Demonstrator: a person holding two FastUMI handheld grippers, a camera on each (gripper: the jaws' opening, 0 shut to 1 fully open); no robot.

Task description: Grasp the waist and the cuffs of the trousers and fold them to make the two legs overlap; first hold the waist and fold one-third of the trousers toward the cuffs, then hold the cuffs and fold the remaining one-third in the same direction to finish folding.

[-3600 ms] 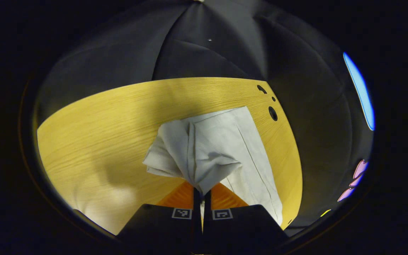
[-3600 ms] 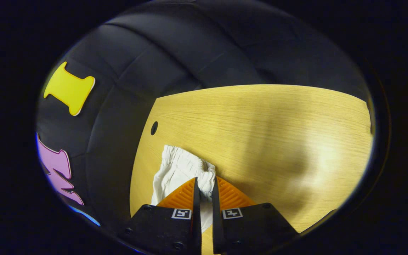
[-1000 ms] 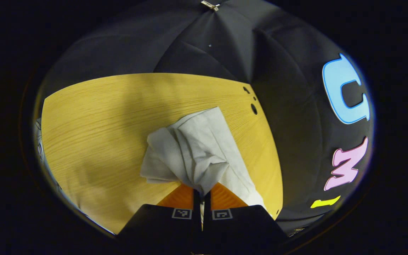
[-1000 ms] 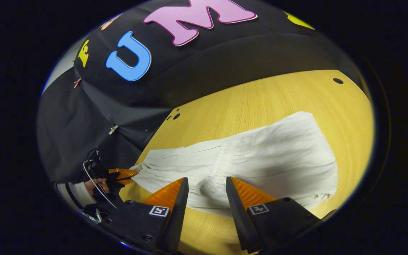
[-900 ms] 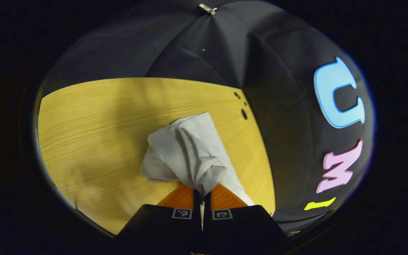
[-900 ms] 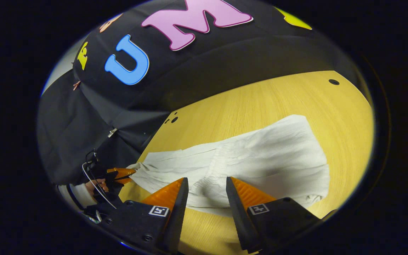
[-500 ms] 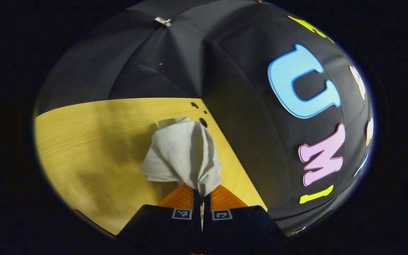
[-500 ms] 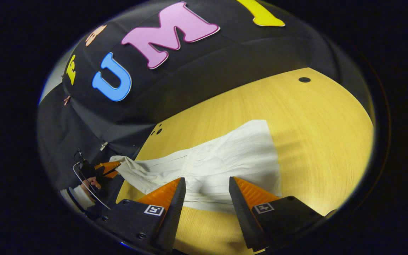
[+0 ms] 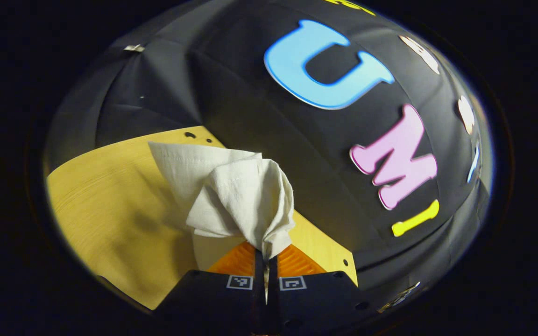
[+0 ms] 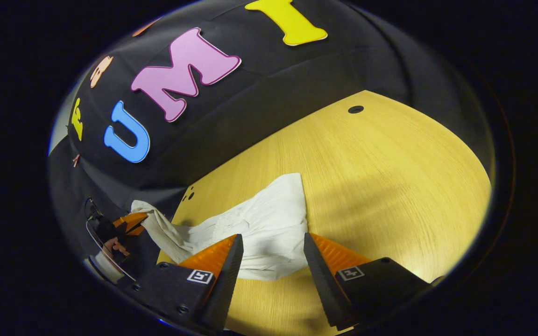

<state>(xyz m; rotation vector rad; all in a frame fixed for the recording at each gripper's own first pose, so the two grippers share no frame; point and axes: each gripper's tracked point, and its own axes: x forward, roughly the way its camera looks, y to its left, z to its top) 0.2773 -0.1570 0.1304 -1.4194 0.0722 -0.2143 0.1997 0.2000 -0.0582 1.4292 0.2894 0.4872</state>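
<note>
While pinched by left gripper (image 9: 265, 254), trousers (image 10: 259, 228) lengthwise toward right gripper (image 10: 269, 256).

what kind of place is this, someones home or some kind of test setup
Most likely a staged recording booth, not a home: black cloth wall closes in a bare wooden table, where white trousers are being folded with handheld tools, the left claw pinching them, the right claw open.
</note>
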